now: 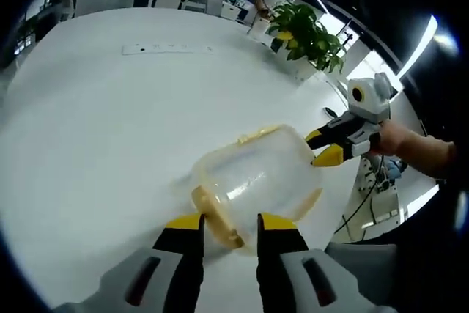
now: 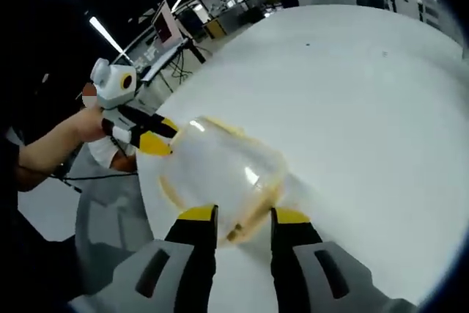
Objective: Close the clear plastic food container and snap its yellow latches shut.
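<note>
Left gripper view:
- Clear plastic food container (image 1: pixel 256 177) at lower centre of frame, resting on white round table (image 1: pixel 95 130).
- Yellow latch (image 1: pixel 214 218) on near end of container, positioned between tips of left gripper (image 1: pixel 229 221); jaws close around latch with little gap visible, actual contact not determinable.
- Second yellow latch strip (image 1: pixel 256 135) along far upper edge of container.
- Right gripper (image 1: pixel 328 146) at right of frame, entering from right, held by a hand (image 1: pixel 399 141); yellow tips slightly parted, lower tip touching or just beside right end of container.
- Potted plant (image 1: pixel 308 34) at upper right, beyond table edge.
- White flat strip (image 1: pixel 167 49) on table at upper left, well apart from container.
- Chairs and desks at top of frame, beyond table.

Right gripper view:
- Clear plastic food container (image 2: pixel 220 166) at centre-left of frame, near left edge of white round table (image 2: pixel 366 108).
- Yellow rim (image 2: pixel 253 218) of container between tips of right gripper (image 2: pixel 244 216); jaws set narrowly apart around it, firm pinch not determinable.
- Left gripper (image 2: pixel 157 133) at left of frame, held by a hand (image 2: pixel 88 124); yellow tips just beside or touching far end of container.
- Grey chair (image 2: pixel 110 232) at lower left, beside table edge.
- Desk with monitor (image 2: pixel 165 27) at upper left.
</note>
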The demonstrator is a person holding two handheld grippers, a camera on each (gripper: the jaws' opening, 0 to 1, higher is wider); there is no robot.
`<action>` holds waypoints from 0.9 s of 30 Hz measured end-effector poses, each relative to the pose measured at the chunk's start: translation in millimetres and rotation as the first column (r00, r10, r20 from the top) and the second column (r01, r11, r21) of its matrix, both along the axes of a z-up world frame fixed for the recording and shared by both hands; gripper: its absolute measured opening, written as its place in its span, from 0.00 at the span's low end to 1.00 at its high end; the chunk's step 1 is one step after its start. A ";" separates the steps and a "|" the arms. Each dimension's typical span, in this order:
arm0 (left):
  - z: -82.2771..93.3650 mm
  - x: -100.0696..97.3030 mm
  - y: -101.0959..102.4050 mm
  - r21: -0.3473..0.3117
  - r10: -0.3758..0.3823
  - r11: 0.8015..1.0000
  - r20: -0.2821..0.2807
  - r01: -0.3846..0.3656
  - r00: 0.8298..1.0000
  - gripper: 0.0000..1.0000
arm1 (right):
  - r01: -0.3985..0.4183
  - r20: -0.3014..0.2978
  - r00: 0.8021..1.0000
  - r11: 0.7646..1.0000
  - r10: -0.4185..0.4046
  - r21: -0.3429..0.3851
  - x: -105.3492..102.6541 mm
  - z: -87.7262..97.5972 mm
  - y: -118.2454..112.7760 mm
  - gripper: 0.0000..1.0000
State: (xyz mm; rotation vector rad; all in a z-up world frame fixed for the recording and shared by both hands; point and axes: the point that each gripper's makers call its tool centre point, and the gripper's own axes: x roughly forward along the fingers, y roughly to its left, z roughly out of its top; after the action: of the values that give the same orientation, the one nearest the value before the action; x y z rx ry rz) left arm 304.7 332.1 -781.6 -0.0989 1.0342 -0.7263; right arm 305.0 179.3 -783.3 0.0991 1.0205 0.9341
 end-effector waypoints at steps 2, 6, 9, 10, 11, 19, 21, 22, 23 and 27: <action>-0.6 -0.4 -0.3 0.001 -0.023 1.000 0.003 0.023 1.000 0.19 | -0.010 -0.002 1.000 1.000 0.010 -0.002 -0.6 0.3 1.0 0.24; -0.3 -0.6 -3.3 0.001 -0.037 0.999 -0.006 0.037 0.999 0.17 | -0.014 -0.007 1.000 1.000 0.014 -0.012 -1.4 0.8 2.6 0.23; -0.4 -0.3 -0.2 -0.002 -0.043 0.999 -0.008 0.043 0.999 0.17 | 0.012 -0.070 0.997 1.000 -0.011 0.012 -9.5 -0.4 6.2 0.21; 1.3 -0.2 1.0 -0.005 -0.041 0.999 -0.009 0.041 0.999 0.17 | -0.022 -0.147 0.989 0.997 0.034 0.081 -23.6 1.1 16.6 0.19; 1.6 1.5 3.3 -0.005 -0.041 0.999 -0.007 0.041 0.999 0.17 | 0.029 -0.158 0.987 0.998 -0.020 0.055 -21.6 -3.5 12.1 0.18; -1.2 1.2 4.9 -0.028 -0.006 1.000 -0.066 0.004 0.998 0.17 | 0.104 -0.053 0.994 0.991 -0.100 0.089 -19.3 -1.4 7.9 0.20; -0.5 0.9 4.0 -0.022 -0.011 1.000 -0.064 0.010 0.998 0.17 | 0.112 -0.065 0.992 0.991 -0.107 0.076 -18.0 -1.3 8.7 0.20; -0.4 0.6 3.8 -0.020 -0.015 1.000 -0.064 0.013 0.998 0.17 | 0.104 -0.081 0.992 0.993 -0.099 0.058 -19.0 -0.7 9.1 0.20; -0.6 -0.3 3.9 -0.018 -0.025 1.000 -0.062 0.024 0.998 0.17 | 0.104 -0.094 0.991 0.994 -0.099 0.046 -20.2 -0.6 8.8 0.20; -1.6 -0.6 4.0 -0.020 -0.050 0.999 -0.049 0.049 0.998 0.17 | 0.100 -0.137 0.986 0.995 -0.098 0.006 -25.2 -2.4 8.1 0.20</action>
State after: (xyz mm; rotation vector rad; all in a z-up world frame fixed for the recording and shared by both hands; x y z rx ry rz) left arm 304.1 336.1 -783.2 -0.1080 1.0804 -0.7820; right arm 279.8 187.4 -785.7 0.2253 1.1256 0.8523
